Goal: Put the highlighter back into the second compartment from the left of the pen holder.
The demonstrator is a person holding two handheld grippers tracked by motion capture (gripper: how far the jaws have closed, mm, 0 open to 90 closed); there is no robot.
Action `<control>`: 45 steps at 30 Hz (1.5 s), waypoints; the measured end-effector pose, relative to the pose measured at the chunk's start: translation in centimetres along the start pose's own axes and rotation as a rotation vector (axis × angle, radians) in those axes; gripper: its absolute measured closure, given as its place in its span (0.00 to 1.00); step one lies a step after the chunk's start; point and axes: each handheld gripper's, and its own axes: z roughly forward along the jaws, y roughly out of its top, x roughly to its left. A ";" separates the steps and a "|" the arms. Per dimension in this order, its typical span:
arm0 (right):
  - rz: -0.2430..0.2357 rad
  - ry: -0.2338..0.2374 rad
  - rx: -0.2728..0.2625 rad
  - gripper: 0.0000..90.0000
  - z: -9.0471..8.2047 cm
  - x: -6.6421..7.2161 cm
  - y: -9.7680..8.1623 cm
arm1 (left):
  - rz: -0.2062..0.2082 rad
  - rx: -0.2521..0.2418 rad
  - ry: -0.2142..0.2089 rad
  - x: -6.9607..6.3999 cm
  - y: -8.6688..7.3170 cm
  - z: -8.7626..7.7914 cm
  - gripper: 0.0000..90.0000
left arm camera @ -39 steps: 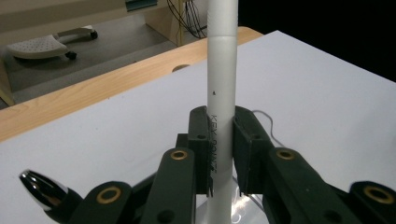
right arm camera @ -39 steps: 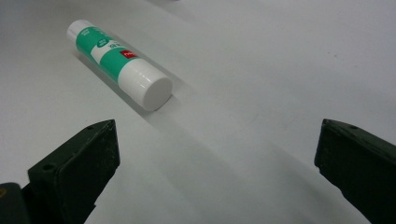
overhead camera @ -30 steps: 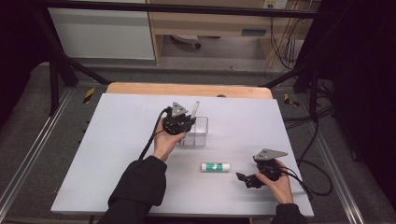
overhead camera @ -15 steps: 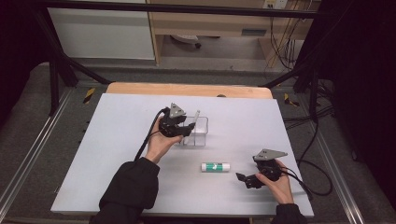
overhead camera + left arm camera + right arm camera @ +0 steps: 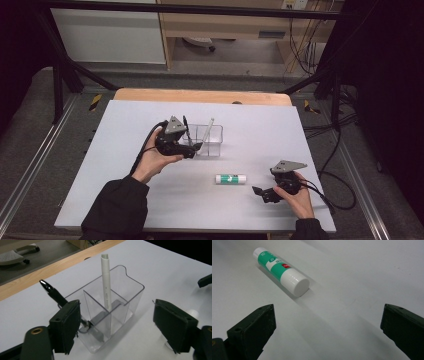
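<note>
Two jaws of the left gripper (image 5: 116,327) are seen spread, just opened, nothing pinched between them. Beyond them the clear organizer (image 5: 110,312) holds a white pen (image 5: 106,285) upright; the black pen (image 5: 53,295) is partly hidden behind one jaw. The right gripper (image 5: 327,332) is held wide, the glue stick (image 5: 280,271) lying apart ahead on the table (image 5: 250,200).

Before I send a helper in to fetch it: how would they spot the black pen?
On the white table stands a clear plastic divided holder, just beyond the left gripper, whose jaws have just been opening. The black pen leans in one compartment; its neighbour, a white pen, stands in another.
</note>
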 end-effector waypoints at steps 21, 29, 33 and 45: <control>-0.013 0.003 0.040 0.01 0.3 0.2 0.1 | -0.035 0.119 -0.018 1.6 -9.0 -2.8 0.07; -0.030 0.001 0.053 0.01 0.4 0.6 0.3 | -0.058 0.118 -0.013 2.1 -11.0 -3.7 0.07; -0.047 0.009 0.062 0.02 0.6 0.9 0.6 | -0.067 0.118 -0.004 2.4 -11.8 -4.2 0.07; -0.127 0.043 0.082 0.03 0.6 1.5 1.8 | -0.080 0.125 0.008 2.8 -13.5 -4.7 0.07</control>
